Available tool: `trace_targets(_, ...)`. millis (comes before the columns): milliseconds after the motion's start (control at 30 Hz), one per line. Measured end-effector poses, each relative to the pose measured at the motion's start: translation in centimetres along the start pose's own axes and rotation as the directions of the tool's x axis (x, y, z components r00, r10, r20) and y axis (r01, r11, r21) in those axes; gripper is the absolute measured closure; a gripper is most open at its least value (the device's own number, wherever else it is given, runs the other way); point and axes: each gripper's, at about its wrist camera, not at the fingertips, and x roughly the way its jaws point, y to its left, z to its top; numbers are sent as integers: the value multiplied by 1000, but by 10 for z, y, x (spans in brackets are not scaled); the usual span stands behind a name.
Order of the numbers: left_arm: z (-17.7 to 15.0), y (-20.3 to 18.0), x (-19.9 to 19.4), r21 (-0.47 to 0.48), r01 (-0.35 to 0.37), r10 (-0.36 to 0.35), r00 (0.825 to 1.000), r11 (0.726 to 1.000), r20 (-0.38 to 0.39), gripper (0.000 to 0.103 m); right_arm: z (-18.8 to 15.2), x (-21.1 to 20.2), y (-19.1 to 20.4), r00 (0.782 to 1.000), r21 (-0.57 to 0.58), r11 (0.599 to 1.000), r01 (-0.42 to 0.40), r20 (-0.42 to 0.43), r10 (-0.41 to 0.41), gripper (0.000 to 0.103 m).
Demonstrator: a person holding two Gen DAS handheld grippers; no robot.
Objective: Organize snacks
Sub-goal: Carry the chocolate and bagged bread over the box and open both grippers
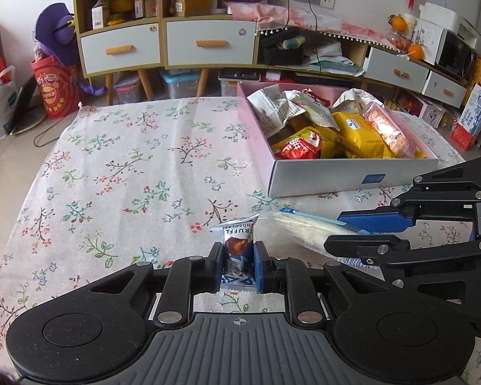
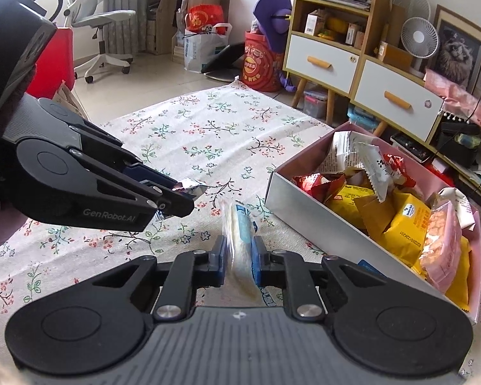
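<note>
My left gripper [image 1: 239, 264] is shut on a small truffle chocolate packet [image 1: 237, 240], white and blue with a brown picture, just above the floral cloth. From the right wrist view the same left gripper [image 2: 179, 197] comes in from the left with the packet's silver end [image 2: 192, 186] sticking out. My right gripper [image 2: 239, 258] is shut on a long clear-wrapped pale snack with a blue label [image 2: 240, 237], which lies on the cloth. That long snack [image 1: 308, 226] and the right gripper [image 1: 343, 227] also show in the left wrist view, at the right.
An open box, pink inside with grey walls [image 1: 324, 176] [image 2: 308, 205], stands right of both grippers, piled with yellow, red and pink snack bags. The floral cloth [image 1: 128, 166] stretches left and far. Cabinets with drawers [image 1: 205, 45], bags and a red bucket [image 1: 56, 91] stand beyond.
</note>
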Motion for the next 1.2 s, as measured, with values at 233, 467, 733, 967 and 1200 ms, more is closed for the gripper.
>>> trace_targets(233,1,-2,-1,5,0,0,1000,1000,3,86,1,-4,-3,1000,2,1000,-1,13,1,89)
trace_targets(467,2,-1,-2,4,0,0,1000,1000,4,86,3,-8,-2,1000,-6,1000,-8,28,8,89)
trace_targets(733,8,3,-10,-9,-4,4,1000,1000,17,86,5,-14,-4,999,-3,1000,-7,51,7,89)
trace_targets(967,8,4,-15,-17,-8,8,1000,1000,27,86,8,-21,-5,997,6,1000,-7,78,6,90)
trace_targets(1200,12,7,-20,-33,-11,12,999,999,41,86,12,-30,-10,993,26,1000,-7,116,3,90)
